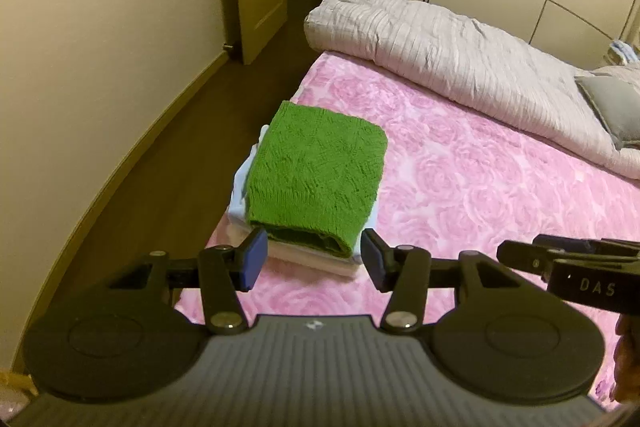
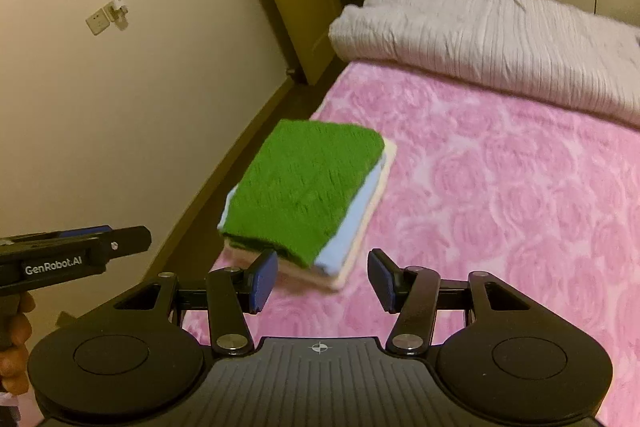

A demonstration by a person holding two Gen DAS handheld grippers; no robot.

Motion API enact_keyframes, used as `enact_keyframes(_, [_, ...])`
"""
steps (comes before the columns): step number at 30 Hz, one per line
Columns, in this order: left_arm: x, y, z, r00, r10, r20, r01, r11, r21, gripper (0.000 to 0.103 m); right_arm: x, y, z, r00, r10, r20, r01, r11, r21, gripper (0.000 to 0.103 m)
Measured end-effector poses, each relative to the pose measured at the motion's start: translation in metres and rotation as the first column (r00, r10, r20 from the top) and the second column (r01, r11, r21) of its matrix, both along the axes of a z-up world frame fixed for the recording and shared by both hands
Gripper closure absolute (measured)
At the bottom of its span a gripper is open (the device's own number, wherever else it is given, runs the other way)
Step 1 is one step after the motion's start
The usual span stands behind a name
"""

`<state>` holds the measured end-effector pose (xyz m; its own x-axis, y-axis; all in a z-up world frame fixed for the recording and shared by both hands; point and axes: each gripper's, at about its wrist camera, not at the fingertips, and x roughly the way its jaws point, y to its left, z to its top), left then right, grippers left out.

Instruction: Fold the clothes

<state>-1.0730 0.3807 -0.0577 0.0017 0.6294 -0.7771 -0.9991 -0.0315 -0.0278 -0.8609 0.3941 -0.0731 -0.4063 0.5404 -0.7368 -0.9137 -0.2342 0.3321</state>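
Resting folded atop a stack near the bed's (image 1: pixel 460 187) corner, the green towel (image 1: pixel 316 171) looks finished — left gripper (image 1: pixel 314 259) and right gripper (image 2: pixel 322 277) both released, empty; withdraw straight back, avoiding the stack.

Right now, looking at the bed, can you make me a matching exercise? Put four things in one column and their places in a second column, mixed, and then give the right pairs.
Things:
1. green towel
2. light blue cloth
3. grey quilt
4. pink bedspread

Places:
A. covers the mattress, under everything else
B. top of the folded stack
C. bunched along the far side of the bed
D. in the stack, directly under the green layer

Right pairs: 1-B, 2-D, 3-C, 4-A

Both the left gripper and the right gripper are open and hold nothing.
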Motion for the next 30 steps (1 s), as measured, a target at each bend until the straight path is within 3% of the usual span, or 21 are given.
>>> enact_keyframes(9, [0.033, -0.024, -0.007, 0.993, 0.116, 0.008, -0.116, 0.992, -0.046, 0.056, 0.028, 0.000, -0.009, 0.993, 0.118, 0.029, -0.116, 0.992, -0.041, 0.049])
enact_keyframes(20, [0.056, -0.041, -0.030, 0.970, 0.243, 0.019, -0.239, 0.963, -0.125, 0.055, 0.043, 0.011, -0.034, 0.968, 0.236, 0.091, -0.226, 0.968, -0.105, 0.049])
enact_keyframes(30, [0.083, -0.020, -0.051, 0.959, 0.282, 0.021, -0.274, 0.945, -0.181, 0.055, 0.060, 0.042, -0.049, 0.951, 0.280, 0.133, -0.261, 0.955, -0.143, 0.049])
